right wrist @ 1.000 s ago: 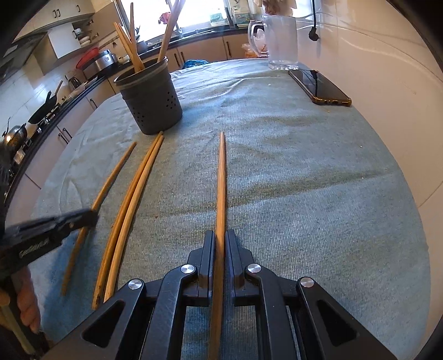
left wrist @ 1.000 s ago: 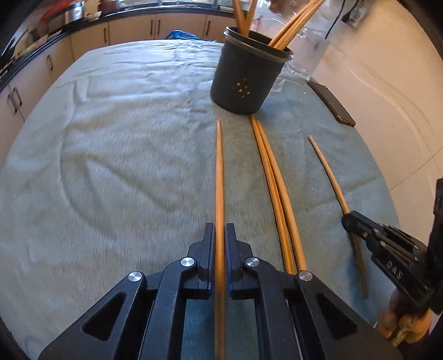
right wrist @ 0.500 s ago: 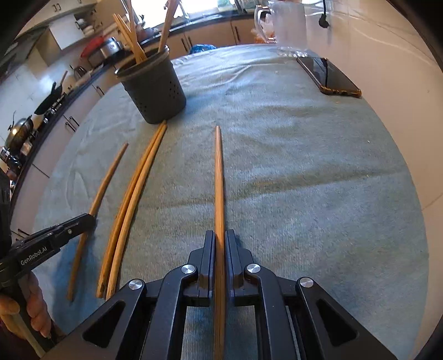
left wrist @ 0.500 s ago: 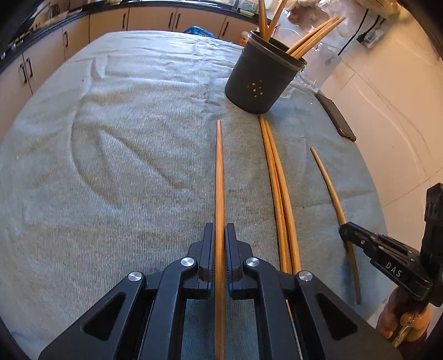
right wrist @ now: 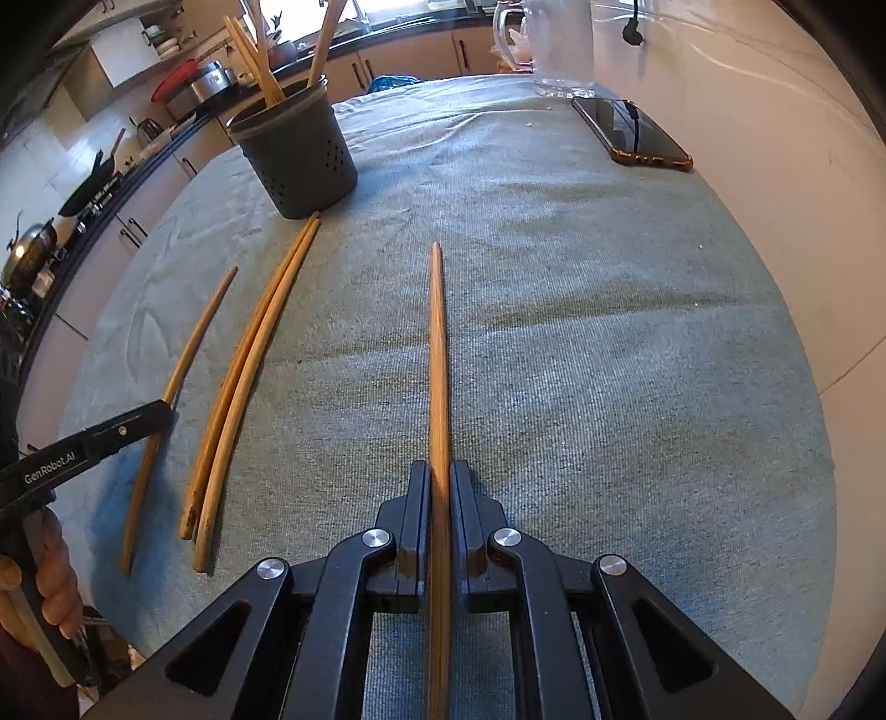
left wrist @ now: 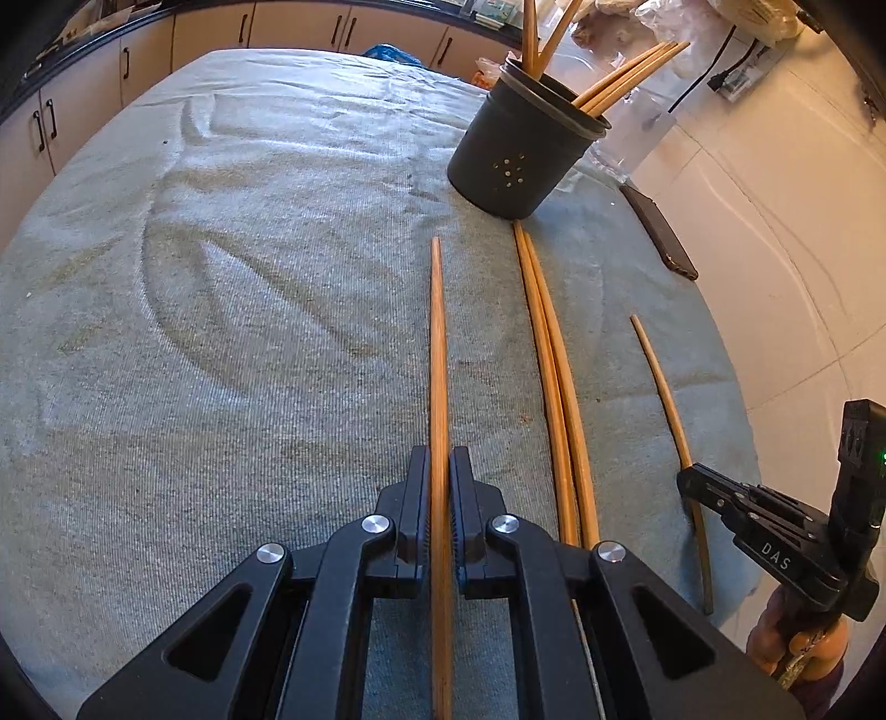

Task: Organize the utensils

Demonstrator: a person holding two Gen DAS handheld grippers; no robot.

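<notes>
Chopstick (left wrist: 439, 354) clamped between your left gripper (left wrist: 440, 471) jaws, pressed tight on the wood, its tip aimed at the bare cloth just left of the dark utensil holder (left wrist: 518, 160). Compared with a second ago, the holder sits further right and the view has rolled a little; the grip looks the same. Between your held stick and the right gripper (left wrist: 692, 479), a pair of chopsticks (left wrist: 554, 365) lies touching, far ends at the holder's base. More sticks lean out of the holder's rim. The table is covered by a grey-green towel (left wrist: 221, 332), cabinets run behind it, and a pale wall rises right of the holder. The phone (left wrist: 662, 232) beyond the holder is seen edge-on and hard to read.

Now your right wrist view: second chopstick (right wrist: 438, 360) pinched in the right gripper (right wrist: 440, 476), jaws closed hard on it, pointing at open towel right of the holder (right wrist: 296, 160). The holder has slid up and left in view since a second back. Your left gripper (right wrist: 160, 412) pokes in at the left edge, gripping its stick, the pair (right wrist: 243, 365) lying between the two. A phone (right wrist: 631, 133) and a clear jug (right wrist: 554, 50) sit far right of the holder. The jug's top is cut off, and both held sticks run out of the bottom of the view.
</notes>
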